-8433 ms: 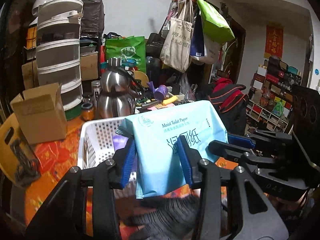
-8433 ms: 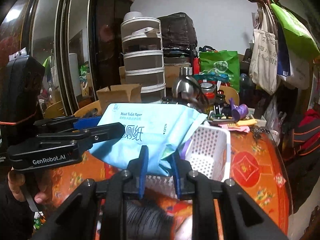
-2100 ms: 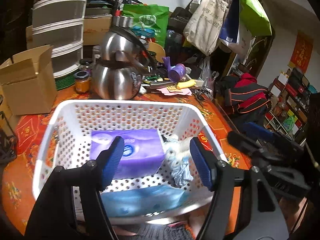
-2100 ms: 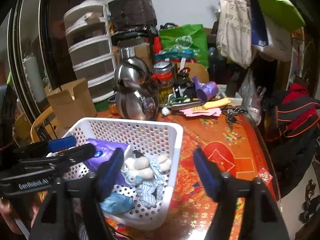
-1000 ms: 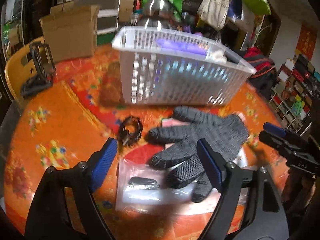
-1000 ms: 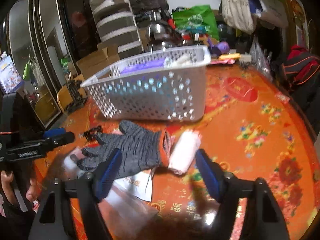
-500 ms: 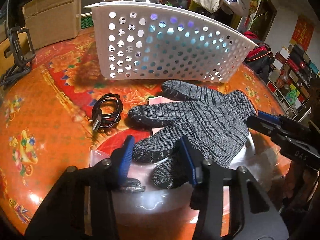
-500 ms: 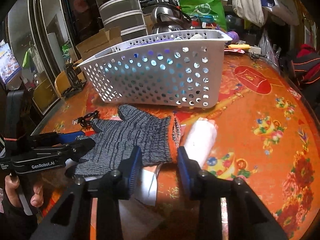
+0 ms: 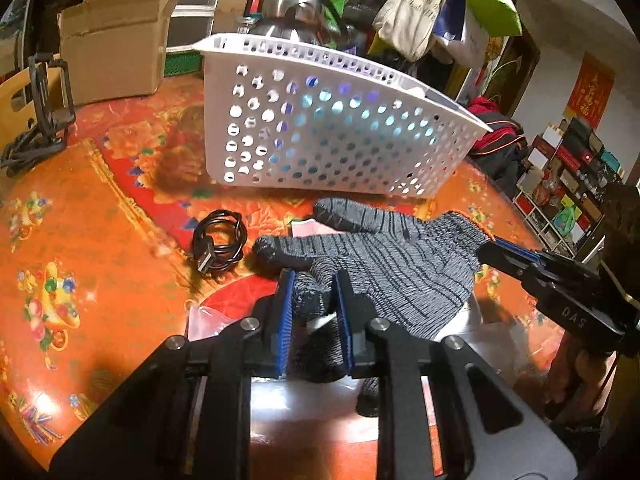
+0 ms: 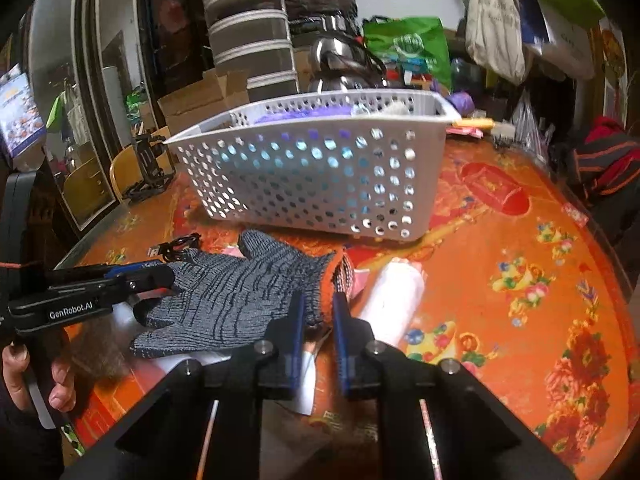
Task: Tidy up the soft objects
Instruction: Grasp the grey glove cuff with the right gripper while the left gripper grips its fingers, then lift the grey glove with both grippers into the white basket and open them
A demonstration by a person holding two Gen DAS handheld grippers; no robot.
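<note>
Grey knit glove (image 9: 384, 264), limp and light at frame centre below the white basket (image 9: 320, 136), pinched at fingertips by left gripper (image 9: 314, 292) and at orange cuff by right gripper (image 10: 318, 308); likely sags between grips.

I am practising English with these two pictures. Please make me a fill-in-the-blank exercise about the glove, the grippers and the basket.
1. The left gripper is shut on the ____ end of the grey glove.
2. The right gripper pinches the glove's ____ cuff.
3. The white basket stands ____ the glove.
4. A coiled black ____ lies beside the glove's fingertips.

Missing words: finger; orange; behind; cable
</note>
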